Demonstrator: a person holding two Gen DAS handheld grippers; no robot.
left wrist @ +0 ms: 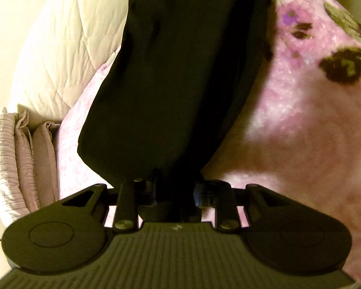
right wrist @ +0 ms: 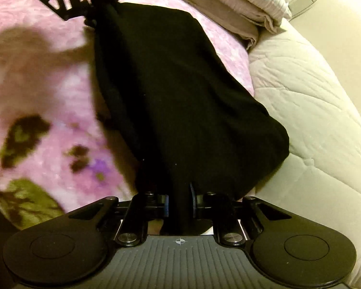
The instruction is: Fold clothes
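I have the black garment [left wrist: 170,84] suspended between both tools above the bed, over the pink floral blanket [left wrist: 300,120] and near the edge where the cream quilted comforter [left wrist: 67,38] lies. The folded pillowcases [left wrist: 19,159] sit at the far corner, apart from the cloth.

Left gripper [left wrist: 174,187]: clenched on one end of the garment; fabric bunches between the fingers. Right gripper [right wrist: 180,200]: likewise clamped on the opposite end. In the right wrist view, the left tool appears at the far end of the cloth, pinching it there.

Handling assessment: the fabric is soft and limp. It sags in a doubled-over panel between the two grips and carries no shape of its own. It looks light and not fragile. I judge it prone to slipping if held by a thin edge only.

Recommended hold: take it at the corners or along a hem, with several layers gathered in the pads, and keep the span taut when lowering it onto the blanket.
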